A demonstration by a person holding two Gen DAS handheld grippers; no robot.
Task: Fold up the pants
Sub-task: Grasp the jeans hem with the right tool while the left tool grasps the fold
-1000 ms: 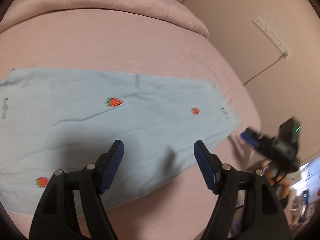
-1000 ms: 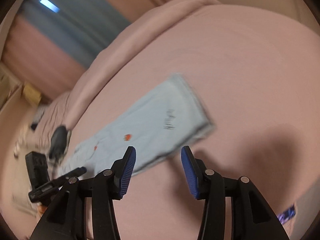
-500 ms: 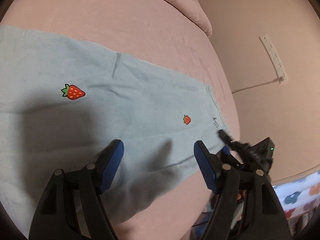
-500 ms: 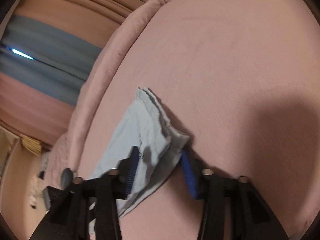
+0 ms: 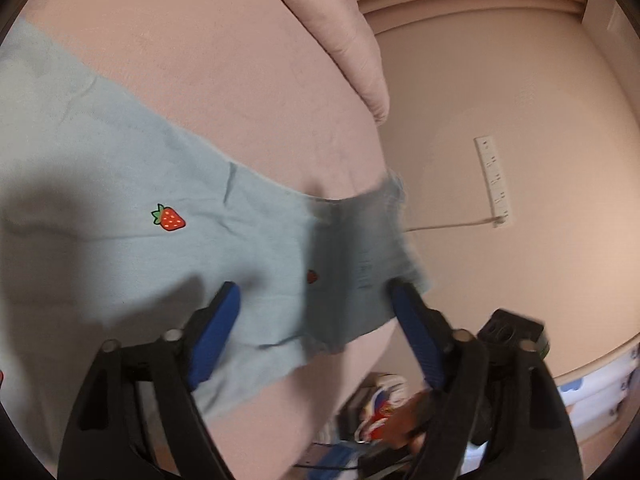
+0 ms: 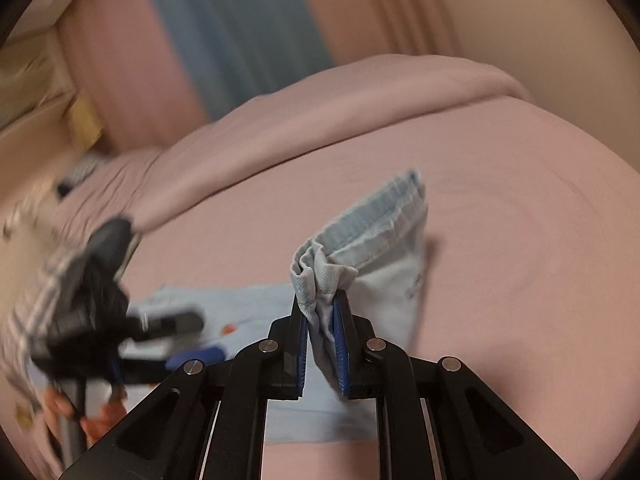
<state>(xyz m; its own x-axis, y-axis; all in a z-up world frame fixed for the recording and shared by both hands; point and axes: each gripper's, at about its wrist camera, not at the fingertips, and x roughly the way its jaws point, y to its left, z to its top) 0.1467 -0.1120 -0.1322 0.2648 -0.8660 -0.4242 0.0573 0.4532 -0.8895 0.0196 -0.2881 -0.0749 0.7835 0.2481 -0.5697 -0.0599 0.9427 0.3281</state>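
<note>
Light blue pants point(image 5: 120, 184) with small strawberry prints lie flat on a pink bed point(image 5: 200, 60). My left gripper point(image 5: 316, 304) is open just above the pants' near edge, close to the waistband end, which is lifted and blurred. My right gripper point(image 6: 320, 308) is shut on the bunched corner of the waistband point(image 6: 376, 220) and holds it raised off the bed. The left gripper shows blurred at the left in the right wrist view point(image 6: 120, 320).
A folded pink duvet point(image 5: 340, 28) lies along the far side of the bed. A wall with a white power strip point(image 5: 494, 180) is beyond the bed edge. Clutter sits on the floor point(image 5: 380, 400) below the bed edge.
My right gripper closed on the waistband corner and lifted it. My left gripper moved closer to the waistband end and stayed open.
</note>
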